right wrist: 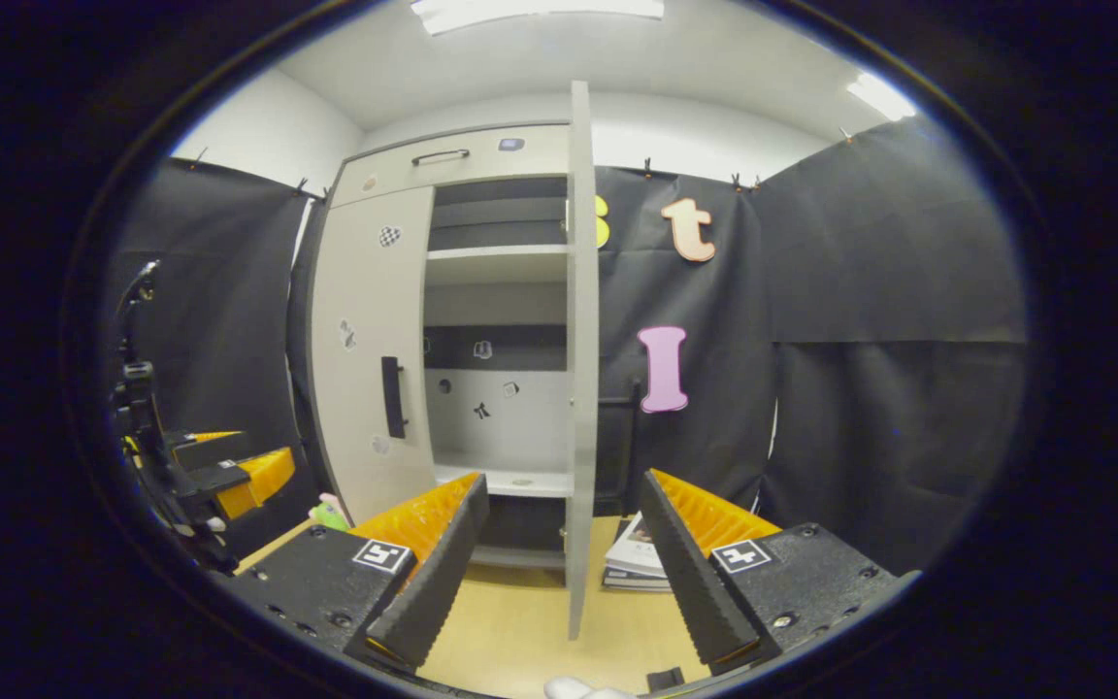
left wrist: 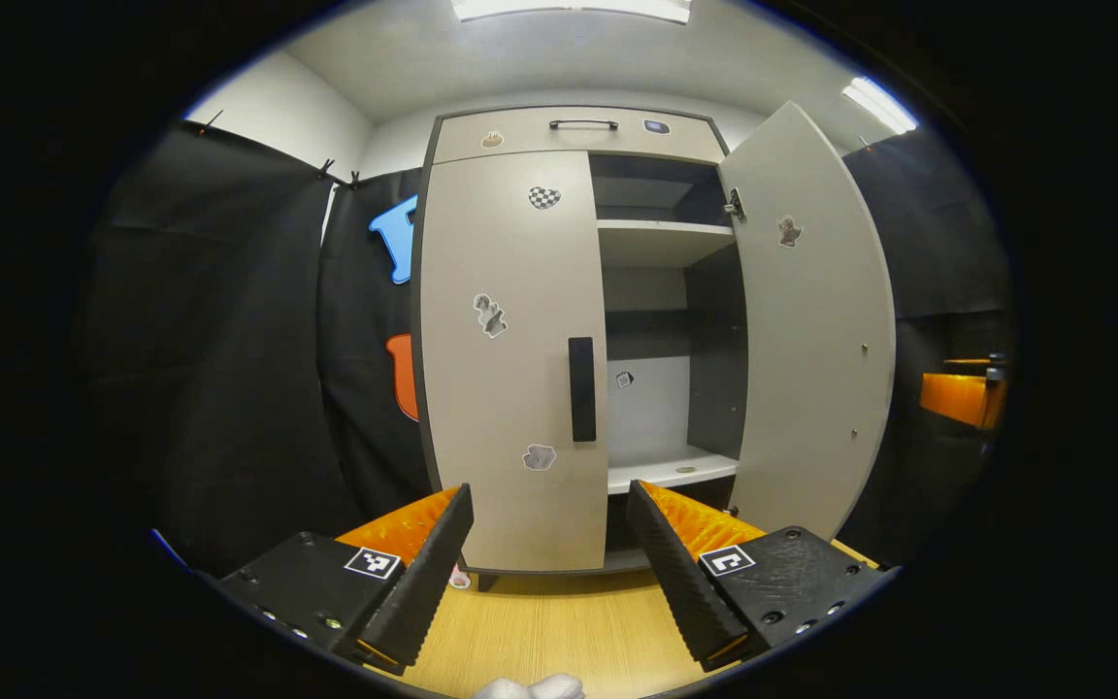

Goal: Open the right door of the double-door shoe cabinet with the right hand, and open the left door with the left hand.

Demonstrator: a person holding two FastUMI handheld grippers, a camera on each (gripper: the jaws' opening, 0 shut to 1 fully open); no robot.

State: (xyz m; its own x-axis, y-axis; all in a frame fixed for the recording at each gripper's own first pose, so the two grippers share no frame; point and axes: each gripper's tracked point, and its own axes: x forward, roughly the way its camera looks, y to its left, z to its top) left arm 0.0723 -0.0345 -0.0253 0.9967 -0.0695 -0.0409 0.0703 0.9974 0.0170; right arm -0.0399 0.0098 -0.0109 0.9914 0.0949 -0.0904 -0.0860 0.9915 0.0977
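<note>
The grey shoe cabinet (left wrist: 574, 131) stands ahead on a wooden floor. Its left door (left wrist: 510, 359) is closed, with a dark vertical handle (left wrist: 581, 388) near its inner edge. Its right door (left wrist: 816, 330) is swung wide open, baring the shelves (left wrist: 666, 238). My left gripper (left wrist: 549, 573) is open, a short way in front of the left door and below the handle, touching nothing. In the right gripper view the right door (right wrist: 578, 359) shows edge-on, the left door (right wrist: 370, 349) and handle (right wrist: 391, 396) beyond. My right gripper (right wrist: 564, 568) is open, straddling the door's edge from a distance. The left gripper (right wrist: 229, 481) appears at far left.
Black cloth walls close in both sides. A stack of magazines (right wrist: 639, 558) lies on the floor right of the open door. A small toy (right wrist: 329, 510) sits by the cabinet's left foot. Stickers dot the doors and back panel. The other gripper (left wrist: 962, 393) shows at right edge.
</note>
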